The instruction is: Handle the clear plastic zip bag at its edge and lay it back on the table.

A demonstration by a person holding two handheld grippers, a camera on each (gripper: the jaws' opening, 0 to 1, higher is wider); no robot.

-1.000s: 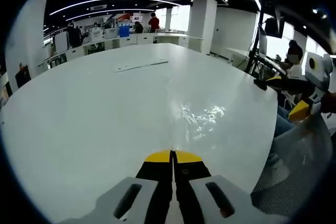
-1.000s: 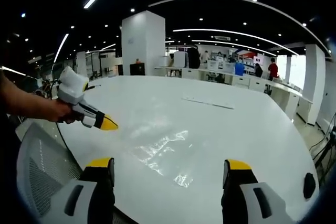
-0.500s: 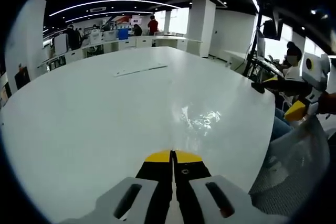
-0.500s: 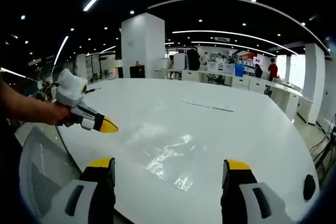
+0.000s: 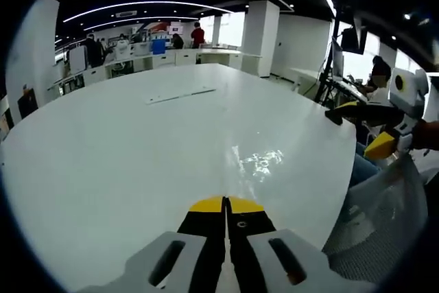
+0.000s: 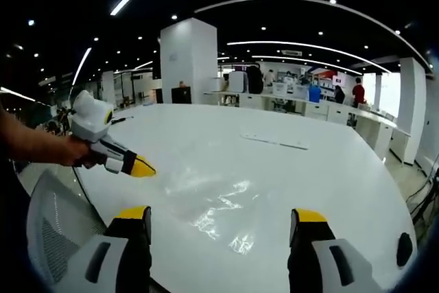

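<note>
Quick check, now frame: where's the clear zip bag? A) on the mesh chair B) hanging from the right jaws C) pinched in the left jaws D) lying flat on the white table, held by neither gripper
D: the clear zip bag lies flat on the white table, apart from the shut left gripper and ahead of the open right gripper.

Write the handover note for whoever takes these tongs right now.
Left tongs: shut, empty, held over the white table.
Right tongs: open, empty, above the table's near edge.
Clear zip bag: lying flat on the table, just ahead of the right tongs, touched by neither.
Done: bag appears to be laid down.
Left: confirm it lies flat; otherwise nothing obvious.
</note>
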